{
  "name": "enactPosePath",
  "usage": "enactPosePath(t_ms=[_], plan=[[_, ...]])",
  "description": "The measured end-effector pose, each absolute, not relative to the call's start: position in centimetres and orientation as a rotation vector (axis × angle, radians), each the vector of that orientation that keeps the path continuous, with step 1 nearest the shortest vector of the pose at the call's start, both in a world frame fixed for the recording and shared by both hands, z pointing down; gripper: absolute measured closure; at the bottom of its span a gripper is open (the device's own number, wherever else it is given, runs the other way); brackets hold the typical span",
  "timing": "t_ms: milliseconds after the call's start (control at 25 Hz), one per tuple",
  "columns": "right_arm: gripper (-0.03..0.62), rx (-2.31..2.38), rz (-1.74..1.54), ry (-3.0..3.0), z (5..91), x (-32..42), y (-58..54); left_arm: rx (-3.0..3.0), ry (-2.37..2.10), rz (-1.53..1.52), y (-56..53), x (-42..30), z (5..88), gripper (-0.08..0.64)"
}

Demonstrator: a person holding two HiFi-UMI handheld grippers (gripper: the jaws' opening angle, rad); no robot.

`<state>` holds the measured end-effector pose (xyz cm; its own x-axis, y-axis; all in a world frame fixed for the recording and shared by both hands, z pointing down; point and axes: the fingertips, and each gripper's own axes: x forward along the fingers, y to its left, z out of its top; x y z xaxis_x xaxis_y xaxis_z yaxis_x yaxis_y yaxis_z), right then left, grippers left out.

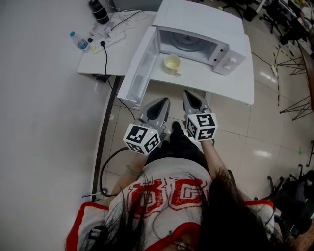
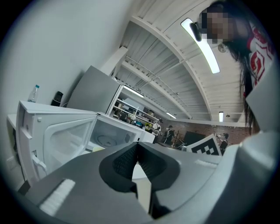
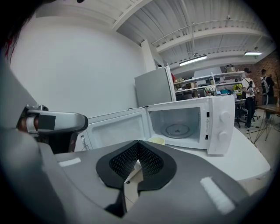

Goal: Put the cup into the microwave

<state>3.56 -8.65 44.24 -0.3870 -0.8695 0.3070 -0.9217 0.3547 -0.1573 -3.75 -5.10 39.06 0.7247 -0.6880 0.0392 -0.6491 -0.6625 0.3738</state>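
A pale yellow cup (image 1: pixel 171 64) stands on the white table (image 1: pixel 230 81), just in front of the white microwave (image 1: pixel 196 44). The microwave's door (image 1: pixel 140 68) is swung wide open to the left, and its glass turntable is bare. My left gripper (image 1: pixel 159 105) and right gripper (image 1: pixel 191 98) hang side by side short of the table's near edge, both shut with nothing between the pads. In the right gripper view the cup (image 3: pixel 156 141) shows just past the jaw tips of my right gripper (image 3: pixel 138 142). The left gripper view shows my left gripper (image 2: pixel 137 144) and only a sliver of the cup (image 2: pixel 98 149).
A water bottle (image 1: pixel 78 40), a power strip with cables (image 1: pixel 110 32) and a dark canister (image 1: pixel 99 11) lie on the table's far left. A black cable (image 1: pixel 105 147) drops off the table edge to the tiled floor. Tripods and clutter stand at the right.
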Motion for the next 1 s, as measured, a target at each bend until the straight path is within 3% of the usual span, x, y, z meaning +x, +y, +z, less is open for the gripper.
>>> enactPosePath(t_ms=[720,1000], plan=[[0.589,1.491,0.415,-2.438,47.5,4.5,-16.5,2.52,-1.15,-0.161,-12.2,-2.1,40.6,0.56],[0.521,1.423,0.412,-2.428,50.2,4.1,-18.5,2.521,-1.163,-0.139,-13.6,-1.6,41.2,0.56]])
